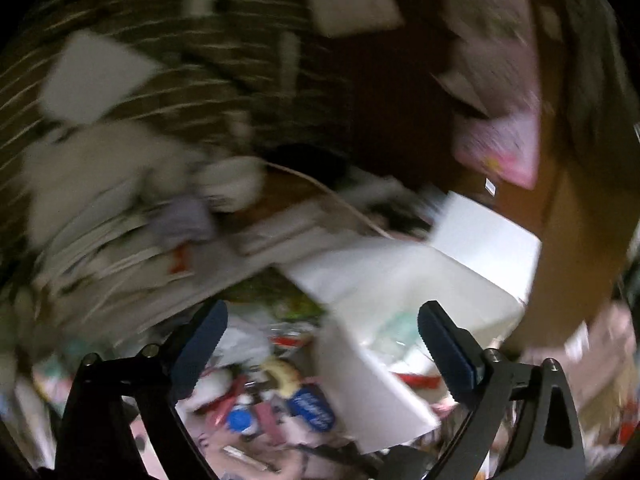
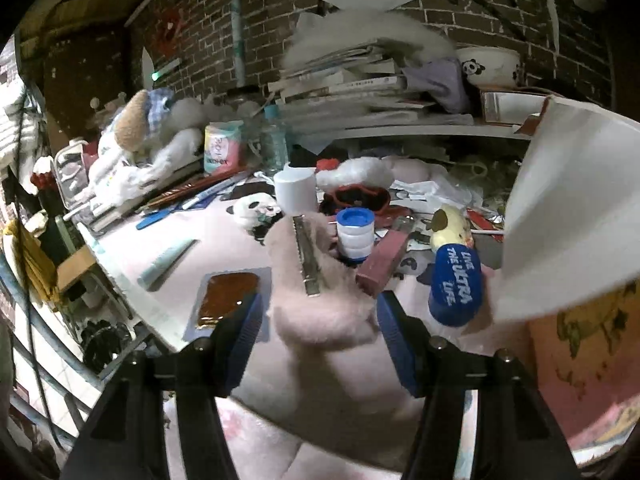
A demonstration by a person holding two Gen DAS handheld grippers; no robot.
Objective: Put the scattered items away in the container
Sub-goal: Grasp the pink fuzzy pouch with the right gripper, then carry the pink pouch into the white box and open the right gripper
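Our right gripper (image 2: 318,330) closed on a fluffy pink item (image 2: 320,300), white container (image 2: 568,216) at its right, our left gripper (image 1: 320,344) wide open, empty, above the container's near rim (image 1: 376,380)

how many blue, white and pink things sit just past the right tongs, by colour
Blue: 2, the blue cup lying on its side and the blue comb.
White: 1, the white cup.
Pink: 2, the fluffy pink item between the right tongs, and the pink block.
Total: 5
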